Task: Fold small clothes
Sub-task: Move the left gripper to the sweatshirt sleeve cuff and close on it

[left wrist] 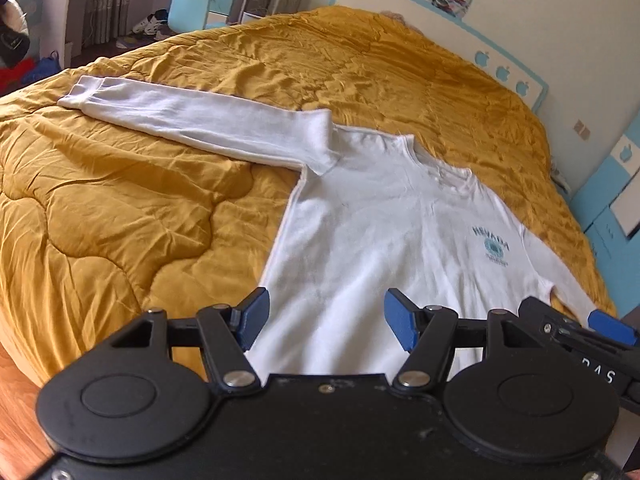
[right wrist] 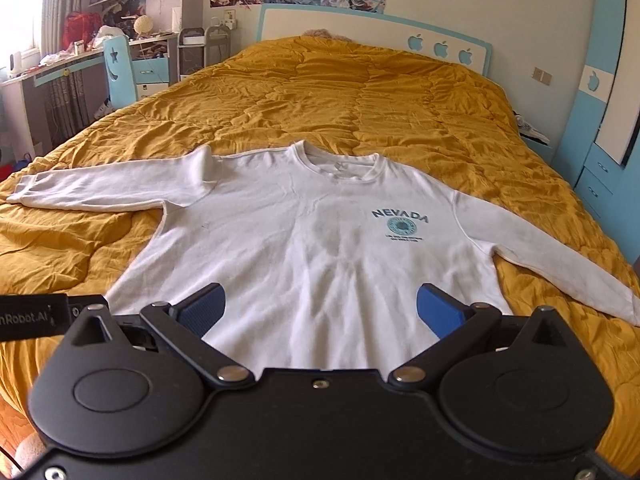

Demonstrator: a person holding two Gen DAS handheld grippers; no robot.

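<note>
A white long-sleeved sweatshirt [right wrist: 320, 232] lies flat and face up on the bed, sleeves spread out to both sides, with a teal NEVADA print [right wrist: 400, 224] on the chest. In the left wrist view the same sweatshirt [left wrist: 360, 240] runs from its hem near me to the left sleeve [left wrist: 180, 116]. My left gripper [left wrist: 326, 322] is open above the hem's left part, nothing between its blue pads. Above the middle of the hem hovers my right gripper [right wrist: 320, 312], also open and empty. Its blue fingertip [left wrist: 612, 326] shows at the right of the left wrist view.
The bed carries a mustard-yellow quilt [right wrist: 360, 100] and a white and blue headboard [right wrist: 360, 28]. A desk and blue chair [right wrist: 120, 68] stand at the left, a blue wardrobe [right wrist: 608, 100] at the right. Wood floor [left wrist: 16, 392] shows at the near left.
</note>
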